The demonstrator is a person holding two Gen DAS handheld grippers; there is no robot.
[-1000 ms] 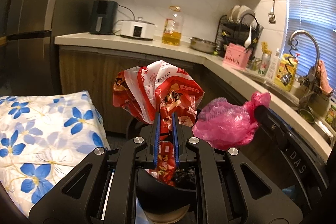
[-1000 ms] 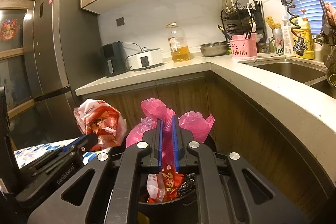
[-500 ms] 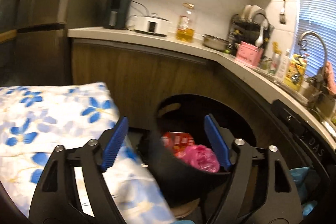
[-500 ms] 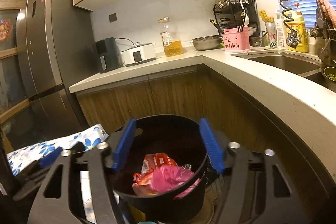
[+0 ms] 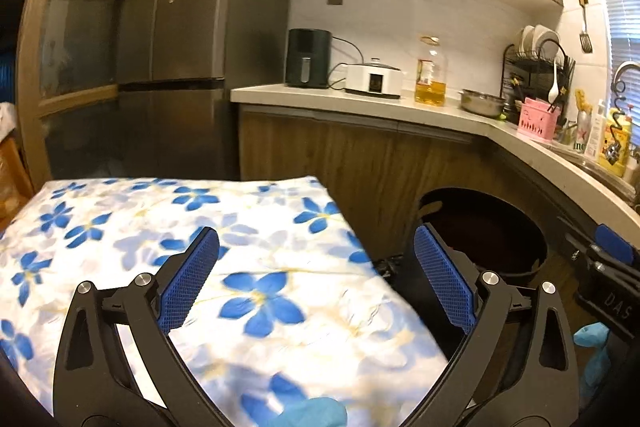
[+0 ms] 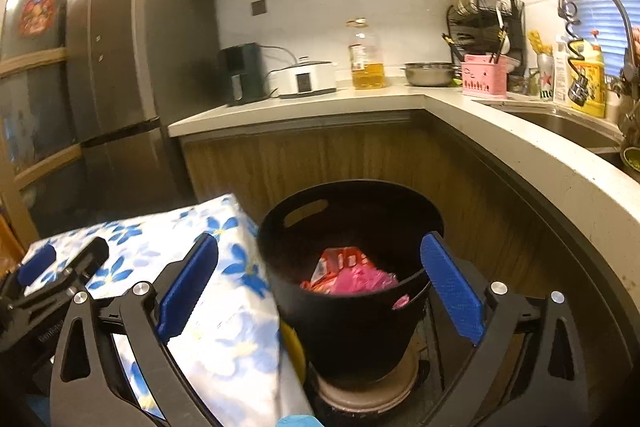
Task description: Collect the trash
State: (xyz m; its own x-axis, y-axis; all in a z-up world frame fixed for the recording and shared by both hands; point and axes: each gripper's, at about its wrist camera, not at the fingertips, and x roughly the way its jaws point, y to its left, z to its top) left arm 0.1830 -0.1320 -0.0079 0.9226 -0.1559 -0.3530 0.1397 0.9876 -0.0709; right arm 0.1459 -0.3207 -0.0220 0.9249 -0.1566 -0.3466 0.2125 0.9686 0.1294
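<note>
While poised above the black bin [image 6: 348,327], spread to full width and holding nothing: the right gripper [image 6: 319,239], jaws just opened, with only air between the blue pads [image 6: 452,287]. Down inside the bin, below and ahead of those fingertips and clear of them, a red snack wrapper [image 6: 340,261] with a crumpled pink plastic bag [image 6: 360,281] lying against it. Both well under the rim, judged to be let go there to keep the load contained rather than loose. Bin tucked into the corner beneath the curved countertop [image 6: 500,131], just beside a surface draped in blue-flowered cloth [image 5: 240,227] and so within easy reach of either hand. Off to the side, the left gripper [image 5: 314,231], likewise wide after just opening and gripping nothing. Aimed across the flowered cloth, bin off to its right, contents hidden from that camera. No other trash in view on the cloth from either camera. Next, by the look of it, a search for more, or the job's end.
</note>
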